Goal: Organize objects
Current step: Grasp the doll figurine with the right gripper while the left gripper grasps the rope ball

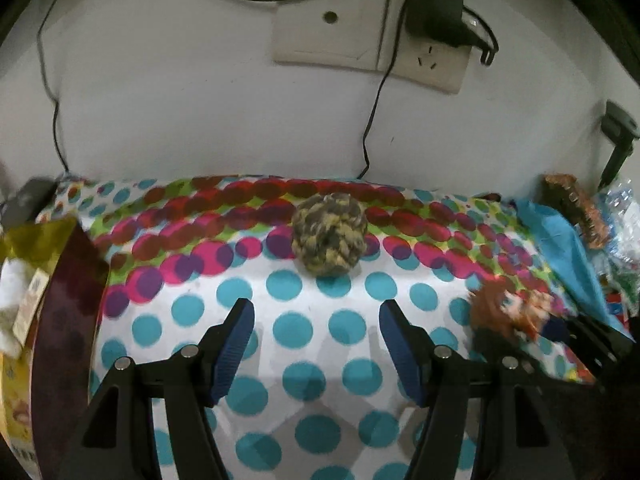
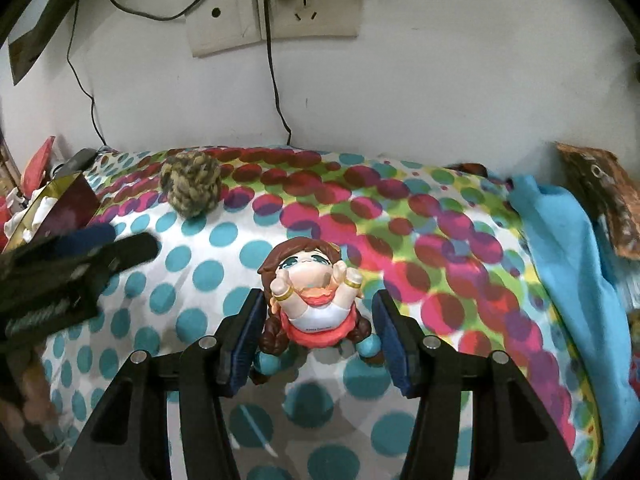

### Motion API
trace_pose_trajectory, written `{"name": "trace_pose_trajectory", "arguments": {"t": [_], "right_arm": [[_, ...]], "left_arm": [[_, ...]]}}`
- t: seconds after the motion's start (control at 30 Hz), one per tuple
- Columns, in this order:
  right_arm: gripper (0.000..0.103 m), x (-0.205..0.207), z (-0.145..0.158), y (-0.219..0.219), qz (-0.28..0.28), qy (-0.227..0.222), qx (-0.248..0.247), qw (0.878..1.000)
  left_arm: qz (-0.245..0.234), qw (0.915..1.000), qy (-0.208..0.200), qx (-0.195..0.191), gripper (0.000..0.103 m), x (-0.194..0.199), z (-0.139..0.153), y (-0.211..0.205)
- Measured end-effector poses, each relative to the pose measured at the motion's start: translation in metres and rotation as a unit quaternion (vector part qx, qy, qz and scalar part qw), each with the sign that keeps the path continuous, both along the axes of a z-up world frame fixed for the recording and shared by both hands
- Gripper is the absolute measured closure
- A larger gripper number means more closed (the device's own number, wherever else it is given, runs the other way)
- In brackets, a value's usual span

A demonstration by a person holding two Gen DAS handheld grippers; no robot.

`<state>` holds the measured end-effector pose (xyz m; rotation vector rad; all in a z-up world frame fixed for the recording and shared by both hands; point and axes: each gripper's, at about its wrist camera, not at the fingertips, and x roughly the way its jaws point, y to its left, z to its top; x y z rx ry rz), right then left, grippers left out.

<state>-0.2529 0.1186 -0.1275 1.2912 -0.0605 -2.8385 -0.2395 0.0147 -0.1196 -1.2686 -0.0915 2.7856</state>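
1. Right fingers (image 2: 390, 340) are standing apart around the doll (image 2: 316, 300); the left pad is touching it, and a gap is showing at the right pad.
2. Left gripper (image 1: 316, 344) is gaping wide, holding nothing.
3. Rope ball (image 1: 329, 233) is lying beyond it on the dotted cloth (image 1: 280, 360), near the wall (image 1: 180, 100).
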Motion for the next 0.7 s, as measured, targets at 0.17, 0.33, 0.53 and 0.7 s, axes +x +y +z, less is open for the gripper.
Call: {"name": "trace_pose_trajectory", "arguments": {"t": [0.17, 0.33, 0.53, 0.7], "right_arm": [[0.051, 0.021, 0.0, 0.006, -0.01, -0.001, -0.011, 1.0], [0.051, 0.024, -0.003, 0.01, -0.023, -0.012, -0.02, 0.999], [0.051, 0.022, -0.002, 0.007, -0.021, -0.015, -0.01, 1.0], [0.051, 0.022, -0.002, 0.006, -0.021, -0.015, -0.009, 1.0]], "left_arm": [[-0.007, 0.9999, -0.003, -0.01, 0.036, -0.02, -0.003, 0.009], [0.002, 0.9999, -0.011, -0.001, 0.036, -0.037, -0.009, 0.011], [0.013, 0.9997, -0.018, -0.005, 0.036, -0.052, -0.015, 0.009], [0.013, 0.9998, -0.005, -0.015, 0.036, -0.059, -0.015, 0.012]]}}
